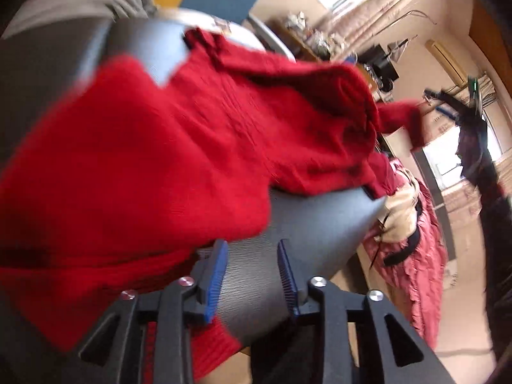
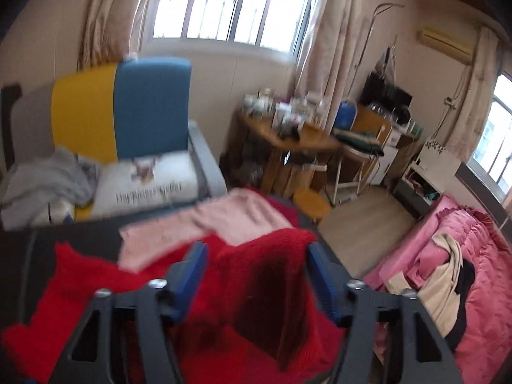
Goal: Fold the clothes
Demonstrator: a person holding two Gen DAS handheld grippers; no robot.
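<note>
Looking along our left tongs (image 1: 252,275), we see the blue pads standing apart with nothing between them, only the dark grey worktop (image 1: 307,220) showing in the gap. The red sweater (image 1: 179,147) lies spread over that worktop just beyond and to the left of the pads, one sleeve running off toward the far right; the picture is blurred. Our right tongs (image 2: 254,275) are also apart, and a raised fold of the same red sweater (image 2: 272,288) stands between the pads; we cannot tell whether either pad touches it. A pale pink garment (image 2: 204,227) lies on the sweater's far side. Beyond the worktop sit a yellow and blue sofa (image 2: 128,108) with a white cushion (image 2: 150,179), a cluttered wooden table (image 2: 297,137), and a pink bed (image 2: 473,272) at right.
</note>
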